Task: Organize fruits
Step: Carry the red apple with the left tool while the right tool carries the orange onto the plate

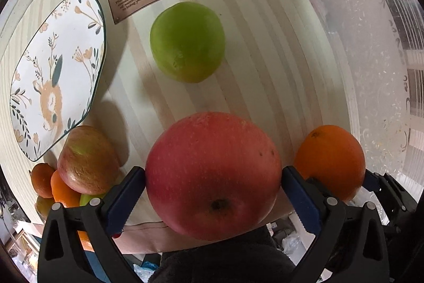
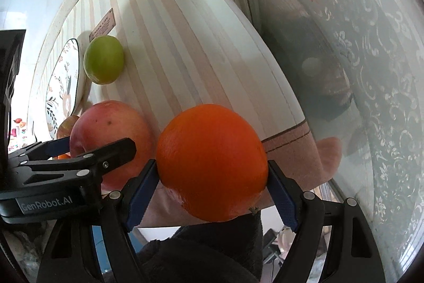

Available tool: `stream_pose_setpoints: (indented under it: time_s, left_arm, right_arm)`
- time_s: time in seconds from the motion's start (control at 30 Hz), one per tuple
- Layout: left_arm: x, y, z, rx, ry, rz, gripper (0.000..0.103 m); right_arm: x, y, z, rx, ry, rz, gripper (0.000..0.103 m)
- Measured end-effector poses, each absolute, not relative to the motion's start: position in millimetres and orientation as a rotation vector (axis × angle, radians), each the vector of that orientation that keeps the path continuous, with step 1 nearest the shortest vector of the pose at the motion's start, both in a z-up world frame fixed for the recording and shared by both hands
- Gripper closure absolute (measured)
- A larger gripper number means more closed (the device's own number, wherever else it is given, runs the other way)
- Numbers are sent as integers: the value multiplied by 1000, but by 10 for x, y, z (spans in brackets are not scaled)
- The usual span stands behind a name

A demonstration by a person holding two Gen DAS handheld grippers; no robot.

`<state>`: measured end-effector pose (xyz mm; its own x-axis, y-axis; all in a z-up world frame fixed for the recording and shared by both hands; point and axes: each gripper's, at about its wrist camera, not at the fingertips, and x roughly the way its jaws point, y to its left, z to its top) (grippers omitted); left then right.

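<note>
I have the left gripper point(image 1: 213, 187) pinching the red apple point(image 1: 213, 174), one blue pad on each flank, stem end toward the camera. The right gripper point(image 2: 212, 177) is pinching the orange point(image 2: 212, 162) the same way. Both fruits are held near the front edge of the striped tablecloth point(image 1: 265, 44), just beside each other; whether they are lifted clear of the cloth or resting on it I cannot tell from these views.

The green apple point(image 1: 187, 41) sits loose on the cloth further in. The decorated plate point(image 1: 57, 70) lies to its left, bare. A heap of other fruit point(image 1: 79, 166) sits at the plate's near corner, apparently in a container that is mostly hidden.

Procedure for the step in hand, as I judge it:

1. Keep each grip centred on the widest part of the fruit; round skins slip off-centre.
2. Move one gripper at a time. The two are close, and the left gripper's outer finger nearly meets the orange.
3. Carry the red apple toward the plate, passing over the heap.
4. Set down fully before spreading the fingers, since round fruit rolls.
</note>
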<state>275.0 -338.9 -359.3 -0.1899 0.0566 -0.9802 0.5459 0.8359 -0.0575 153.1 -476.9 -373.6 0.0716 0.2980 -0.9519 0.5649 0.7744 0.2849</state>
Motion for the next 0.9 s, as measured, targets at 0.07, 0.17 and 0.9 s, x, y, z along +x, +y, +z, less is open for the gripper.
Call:
stream_pose_setpoints:
  time_s: [0.07,0.17,0.9]
  left_arm:
    - [2767,-3376,-3581,462,1702,-477,0]
    - [2715,-3291,-3512,449,1678,-473,1]
    - [3485,-2354,-2236,215,1450,-421,2]
  right_arm:
    - [1527,-4754,-3720,702,1518,-227,21]
    - [1512,-4740,-3709,690,1506,-226,22]
    - [2280,-4251,-3124,587,1404,-54,22]
